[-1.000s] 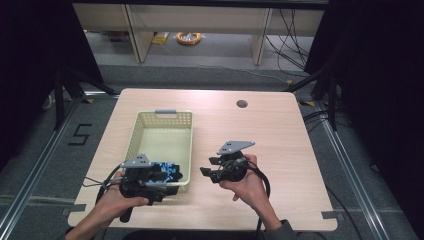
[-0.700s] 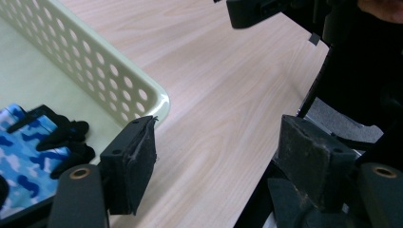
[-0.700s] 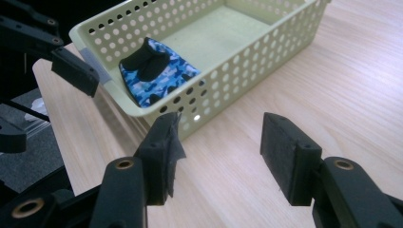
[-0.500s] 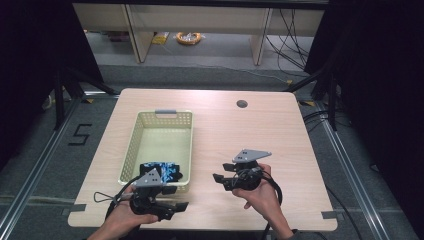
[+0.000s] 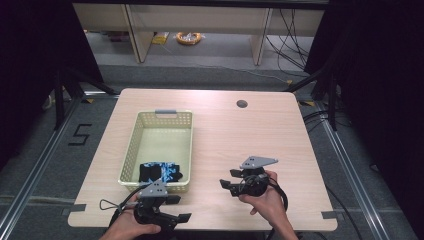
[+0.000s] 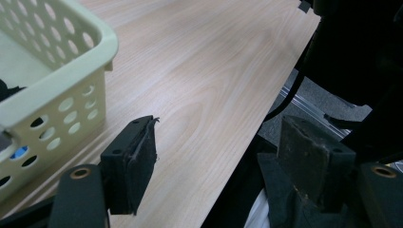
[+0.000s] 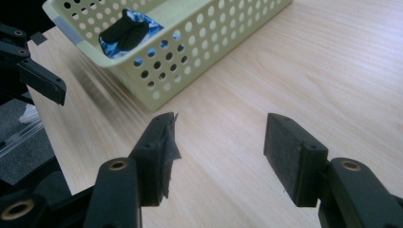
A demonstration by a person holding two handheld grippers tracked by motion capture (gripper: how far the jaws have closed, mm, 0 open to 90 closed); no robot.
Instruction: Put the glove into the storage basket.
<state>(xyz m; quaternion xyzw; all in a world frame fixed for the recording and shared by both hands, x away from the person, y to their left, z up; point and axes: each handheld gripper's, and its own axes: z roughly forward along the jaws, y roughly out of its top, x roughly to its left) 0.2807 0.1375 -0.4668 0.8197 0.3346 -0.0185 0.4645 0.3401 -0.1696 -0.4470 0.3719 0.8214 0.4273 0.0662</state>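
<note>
Beside the basket [image 5: 161, 145], both claws [image 5: 182, 209] [image 5: 229, 179] gape wide, empty.

Black-blue cloth [image 5: 160, 171] in basket [image 5: 165, 119]; left gripper [image 5: 176, 209], right gripper [image 5: 232, 179] empty.

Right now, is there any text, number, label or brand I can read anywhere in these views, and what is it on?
"5": a black numeral marked on the grey floor, left of the table.
Basket: no label or brand visible.
Black and blue fabric item inside the basket: a pattern, no readable lettering.
Left gripper and right gripper: no markings readable.
</note>
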